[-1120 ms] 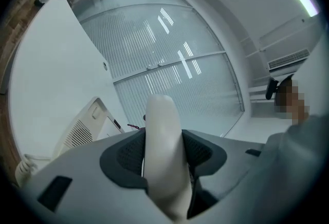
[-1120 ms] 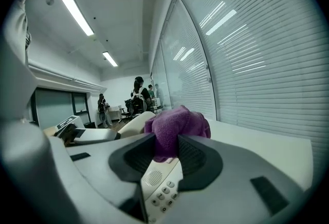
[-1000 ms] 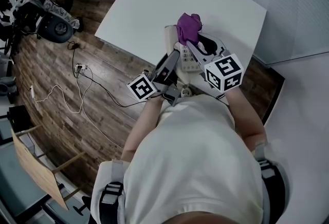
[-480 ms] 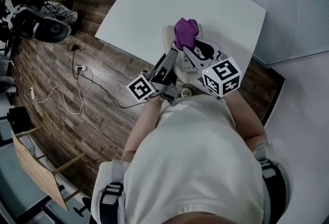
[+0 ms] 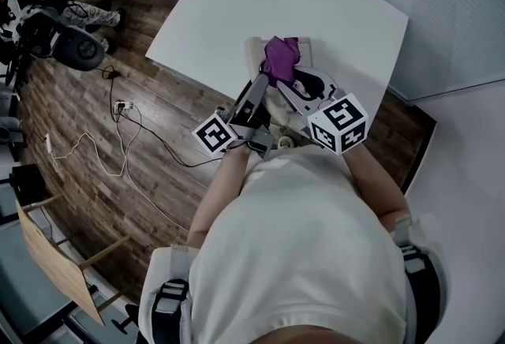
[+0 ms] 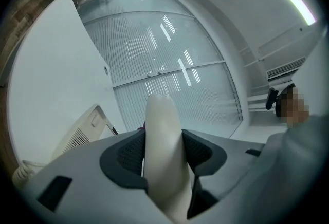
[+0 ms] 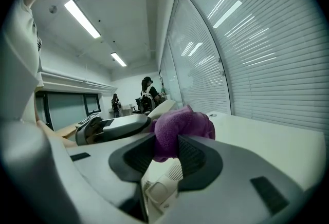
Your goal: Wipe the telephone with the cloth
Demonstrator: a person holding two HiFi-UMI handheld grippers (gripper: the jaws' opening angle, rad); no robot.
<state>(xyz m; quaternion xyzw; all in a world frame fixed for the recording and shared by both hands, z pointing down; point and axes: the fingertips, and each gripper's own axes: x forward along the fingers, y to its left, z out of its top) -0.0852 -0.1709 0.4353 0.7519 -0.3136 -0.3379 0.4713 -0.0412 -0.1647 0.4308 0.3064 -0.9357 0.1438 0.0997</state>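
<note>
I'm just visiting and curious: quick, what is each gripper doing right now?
Left gripper: jaws closed on the cream handset.
Right gripper: jaws closed on the purple cloth.

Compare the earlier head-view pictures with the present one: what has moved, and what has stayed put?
The right gripper, shut on the purple cloth, has drawn it along the telephone toward the person, down and slightly left in the head view. Nothing was taken up or let go. The left gripper stays clamped on the handset, barely shifted; the telephone has not moved on the white table.
</note>
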